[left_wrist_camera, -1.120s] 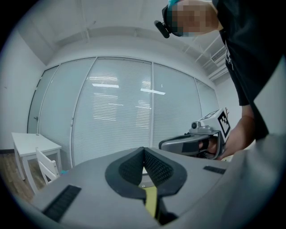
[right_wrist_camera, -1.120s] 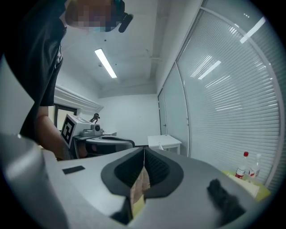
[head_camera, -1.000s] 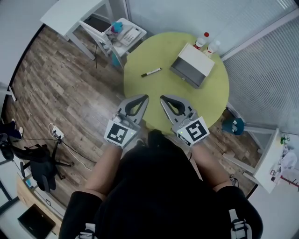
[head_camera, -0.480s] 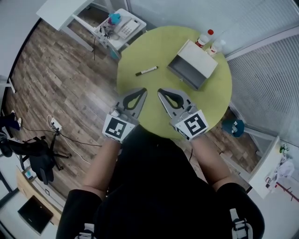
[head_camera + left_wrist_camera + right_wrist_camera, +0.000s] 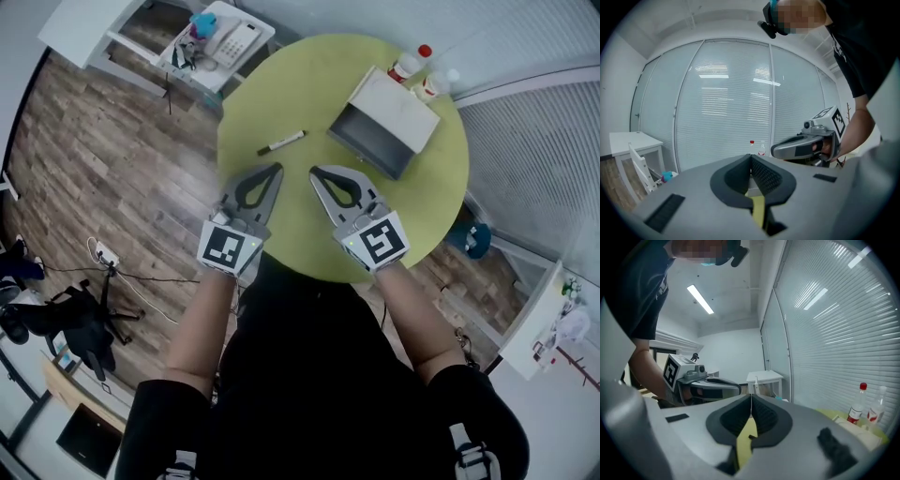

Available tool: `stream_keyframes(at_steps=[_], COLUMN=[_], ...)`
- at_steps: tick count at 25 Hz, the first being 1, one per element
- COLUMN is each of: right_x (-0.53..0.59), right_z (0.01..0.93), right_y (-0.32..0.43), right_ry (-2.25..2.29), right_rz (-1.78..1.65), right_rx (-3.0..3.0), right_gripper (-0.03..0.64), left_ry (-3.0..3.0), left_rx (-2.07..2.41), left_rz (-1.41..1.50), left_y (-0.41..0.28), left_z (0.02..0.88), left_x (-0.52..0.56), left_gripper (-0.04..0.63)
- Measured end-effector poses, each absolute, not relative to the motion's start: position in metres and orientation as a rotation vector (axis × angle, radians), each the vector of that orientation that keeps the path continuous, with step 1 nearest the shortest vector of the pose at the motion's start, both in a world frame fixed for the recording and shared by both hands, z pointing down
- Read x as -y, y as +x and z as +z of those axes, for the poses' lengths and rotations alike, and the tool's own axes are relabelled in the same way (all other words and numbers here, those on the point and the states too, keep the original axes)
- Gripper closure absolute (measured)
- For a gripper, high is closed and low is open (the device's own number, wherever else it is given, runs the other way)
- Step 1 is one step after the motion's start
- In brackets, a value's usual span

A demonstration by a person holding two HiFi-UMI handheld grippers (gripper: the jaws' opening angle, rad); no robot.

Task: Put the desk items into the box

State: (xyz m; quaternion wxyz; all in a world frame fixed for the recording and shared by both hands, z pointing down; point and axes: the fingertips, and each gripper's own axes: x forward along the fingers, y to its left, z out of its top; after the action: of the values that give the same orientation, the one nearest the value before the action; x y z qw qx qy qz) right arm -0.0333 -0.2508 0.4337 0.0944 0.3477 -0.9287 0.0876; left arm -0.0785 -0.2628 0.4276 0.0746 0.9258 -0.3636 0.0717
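Jaws clenched, empty; left gripper [image 5: 277, 170], right gripper [image 5: 314, 173] side by side, tips converging above table [image 5: 309, 103].

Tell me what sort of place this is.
Most likely a small office or meeting room. It has glass walls hung with slatted blinds, a round green table and a desk phone nearby.
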Motion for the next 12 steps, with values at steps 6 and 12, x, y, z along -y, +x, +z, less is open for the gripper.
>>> stream_keyframes(at_steps=[6,12], right_x=[0.277,0.287], right_z=[0.469,0.517], right_y=[-0.039,-0.04], right_ry=[1.058,1.104], right_rz=[0.297,0.349], right_rx=[2.704,2.652], right_gripper=[0.6,0.598], left_ry=[2.797,2.741], left_rx=[1.086,0.98], left_rz=[0.382,0.617], left_y=[-0.081,-0.081], left_z=[0.471,0.534], left_x=[0.295,0.309], left_gripper=[0.583,0.578])
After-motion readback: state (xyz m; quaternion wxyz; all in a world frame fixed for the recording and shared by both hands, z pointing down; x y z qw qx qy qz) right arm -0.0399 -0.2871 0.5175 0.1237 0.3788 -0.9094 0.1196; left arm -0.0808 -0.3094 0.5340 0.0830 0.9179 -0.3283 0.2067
